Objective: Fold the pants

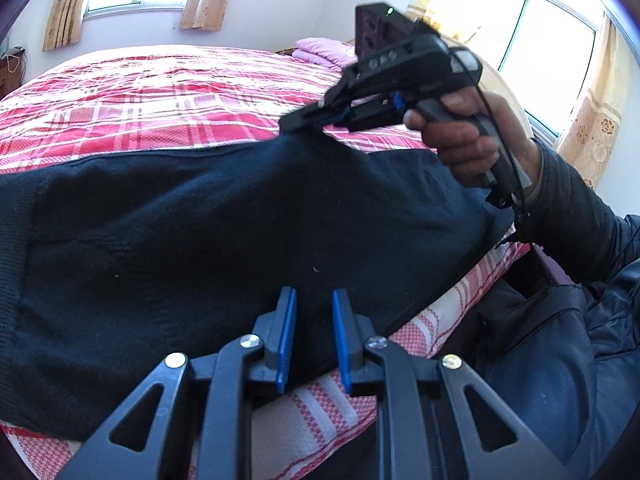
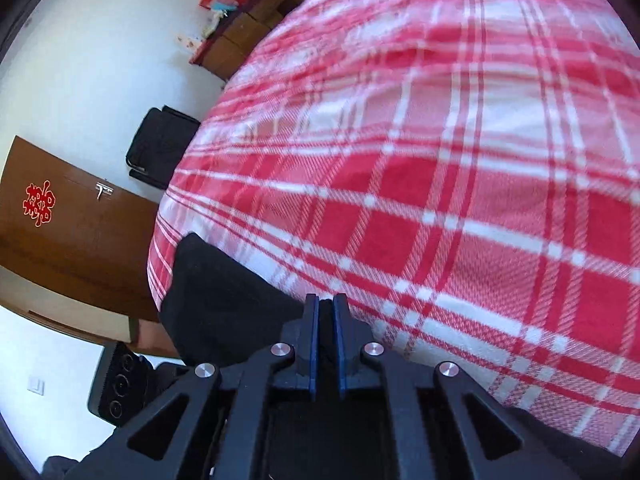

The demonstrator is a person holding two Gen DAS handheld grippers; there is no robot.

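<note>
- On the red-and-white plaid bedspread (image 1: 132,96) my dark navy knit pants (image 1: 200,240) lie spread along the near edge of the bed, with one ribbed hem at the far left of the left wrist view.
- My left gripper (image 1: 314,336) sits low at the near edge of the fabric, blue pads (image 1: 286,340) apart with cloth showing between them, not pinched.
- My right gripper (image 1: 304,120) is clamped on the far edge of the pants, lifting it into a small peak off the bedspread. From its own camera the fingers are nearly together on the dark cloth (image 2: 224,300).
- Beyond that lifted edge there's a big stretch of bare plaid, running up to the pink pillow (image 1: 320,50).
- Right wrist view is a bit blurry; the bed's side drops off to a white floor (image 2: 100,60), a black bag (image 2: 160,146) and a brown wooden door (image 2: 72,240).
</note>
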